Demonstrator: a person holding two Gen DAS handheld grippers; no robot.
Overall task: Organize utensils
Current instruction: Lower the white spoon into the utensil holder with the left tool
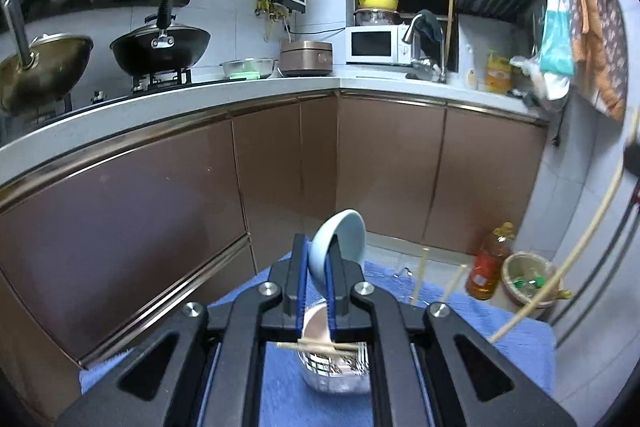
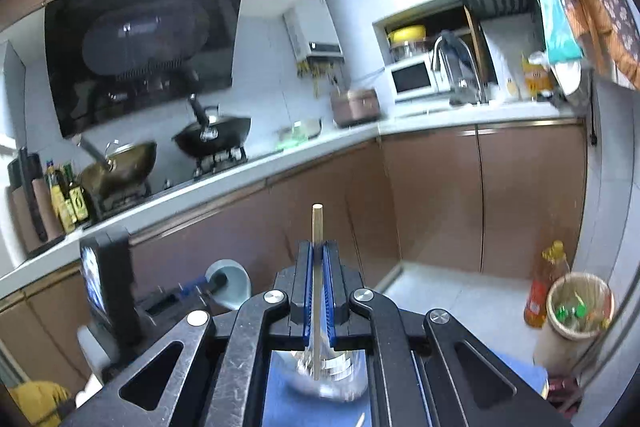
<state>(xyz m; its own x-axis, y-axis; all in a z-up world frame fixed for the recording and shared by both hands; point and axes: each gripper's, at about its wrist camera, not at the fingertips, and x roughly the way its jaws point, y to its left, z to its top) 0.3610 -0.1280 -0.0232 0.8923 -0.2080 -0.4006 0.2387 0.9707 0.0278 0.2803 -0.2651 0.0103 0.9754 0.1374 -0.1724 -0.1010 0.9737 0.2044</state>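
Observation:
My left gripper is shut on the rim of a pale blue bowl, held tilted above a blue mat. Below it stands a clear glass cup with a wooden chopstick across its rim. Two more chopsticks stand up to the right. My right gripper is shut on one wooden chopstick, held upright over a glass cup on the blue mat. That chopstick also shows in the left wrist view. The left gripper with the bowl shows at the right wrist view's left.
Brown cabinets under a white counter run along the back. Two woks sit on the stove. An oil bottle and a lined bin stand on the floor at right. A microwave and faucet sit at the back.

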